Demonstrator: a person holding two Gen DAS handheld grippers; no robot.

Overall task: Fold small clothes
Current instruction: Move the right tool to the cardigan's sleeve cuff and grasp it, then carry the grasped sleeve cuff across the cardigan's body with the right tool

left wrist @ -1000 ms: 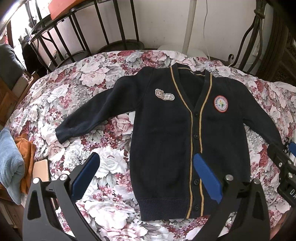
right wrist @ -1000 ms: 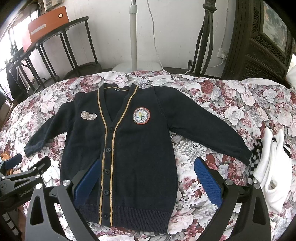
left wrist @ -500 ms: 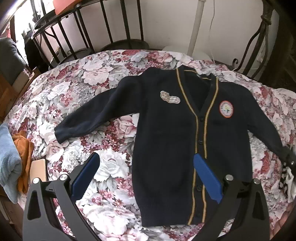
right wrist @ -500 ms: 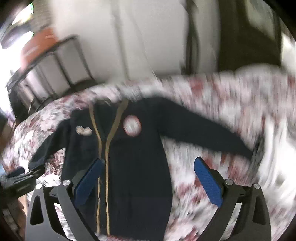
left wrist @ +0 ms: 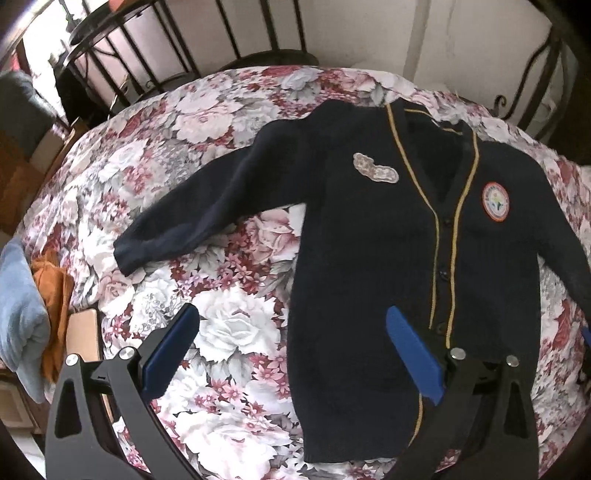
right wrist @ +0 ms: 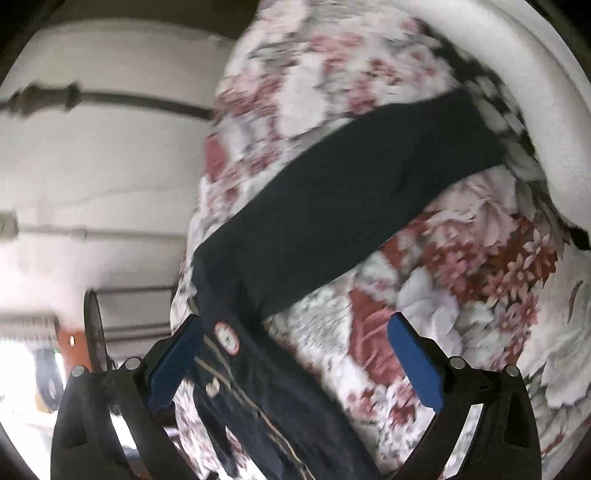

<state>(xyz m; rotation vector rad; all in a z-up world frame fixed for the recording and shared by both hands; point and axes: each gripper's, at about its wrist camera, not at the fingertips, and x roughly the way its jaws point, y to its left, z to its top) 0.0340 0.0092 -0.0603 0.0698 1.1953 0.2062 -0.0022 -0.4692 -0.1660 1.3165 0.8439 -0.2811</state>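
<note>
Navy cardigan (left wrist: 373,236) lay spread flat, front up, on a rose-print floral cover (left wrist: 229,332), both tools wide apart and empty.

The left tool (left wrist: 291,345) hung above the cardigan's lower edge, one blue pad over the flowers, the other over the knit. The right tool (right wrist: 295,354), its view tilted and blurred, faced the outstretched sleeve (right wrist: 340,192), with white cloth (right wrist: 546,96) beyond the cuff. A dark metal rail (left wrist: 177,51) and a pale wall (left wrist: 406,33) stood behind the cover; blue (left wrist: 18,314) and orange (left wrist: 55,295) fabric sat at its left edge.
</note>
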